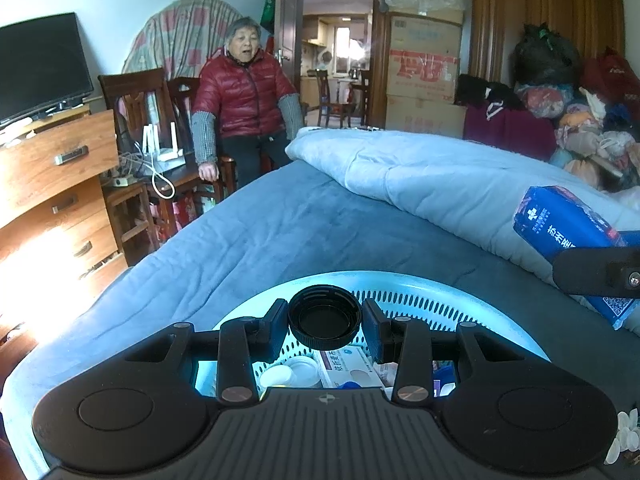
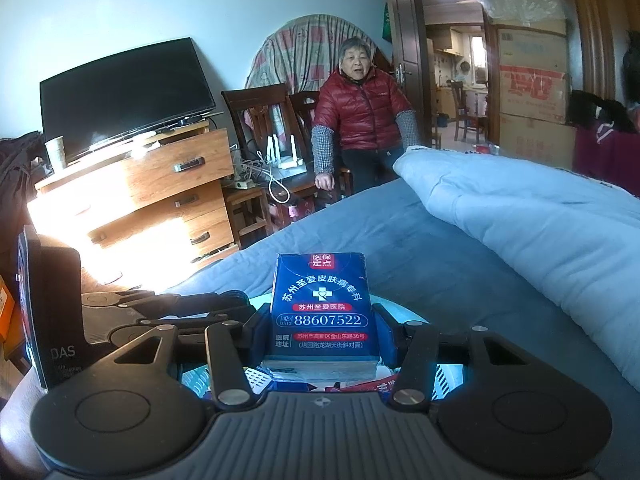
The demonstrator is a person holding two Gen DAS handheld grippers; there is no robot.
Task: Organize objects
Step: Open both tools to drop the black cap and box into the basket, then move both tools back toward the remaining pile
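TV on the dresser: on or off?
Off, as far as visible: the TV screen is uniformly black in both wrist views, no picture or glow.

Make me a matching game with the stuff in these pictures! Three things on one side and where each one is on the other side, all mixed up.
Things:
1. black cap
2. blue packet
3. white basket

Places:
A. lying on the bed
B. gripped by the left gripper
C. gripped by the right gripper

Pairs: 1-B, 2-C, 3-A
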